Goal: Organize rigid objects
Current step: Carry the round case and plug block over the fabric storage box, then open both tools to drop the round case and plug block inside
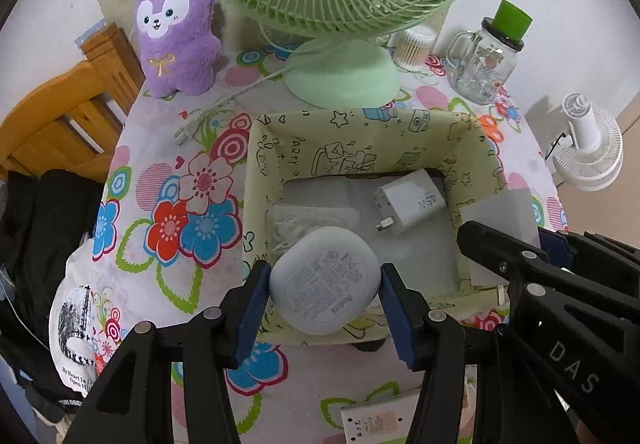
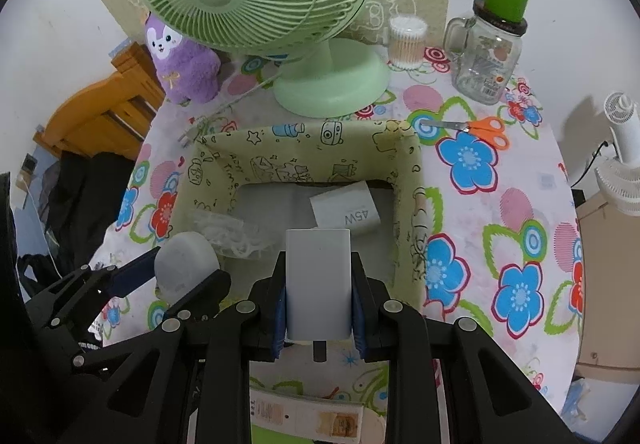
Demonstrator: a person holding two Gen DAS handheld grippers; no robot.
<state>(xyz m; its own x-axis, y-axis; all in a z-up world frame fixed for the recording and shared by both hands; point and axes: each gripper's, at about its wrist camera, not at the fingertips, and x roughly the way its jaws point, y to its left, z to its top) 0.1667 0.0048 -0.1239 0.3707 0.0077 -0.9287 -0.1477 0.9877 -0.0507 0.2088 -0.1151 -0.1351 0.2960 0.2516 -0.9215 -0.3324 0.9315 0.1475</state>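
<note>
both loads hang over the fabric bin (image 1: 472, 148): the left hand-held gripper (image 1: 325, 286) clamps a rounded earbud case (image 1: 324, 280), the right hand-held gripper (image 2: 319, 294) clamps a grey power bank (image 2: 319, 280), and next each likely needs lowering inside and releasing.

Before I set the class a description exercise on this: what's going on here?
A person with a gripper in each hand is tidying small items into a fabric storage box on a flowered table. The left gripper clamps a rounded Redmi earbud case over the box's near edge. The right gripper holds a grey power bank there too. A 45W charger and bagged cable already lie inside.
</note>
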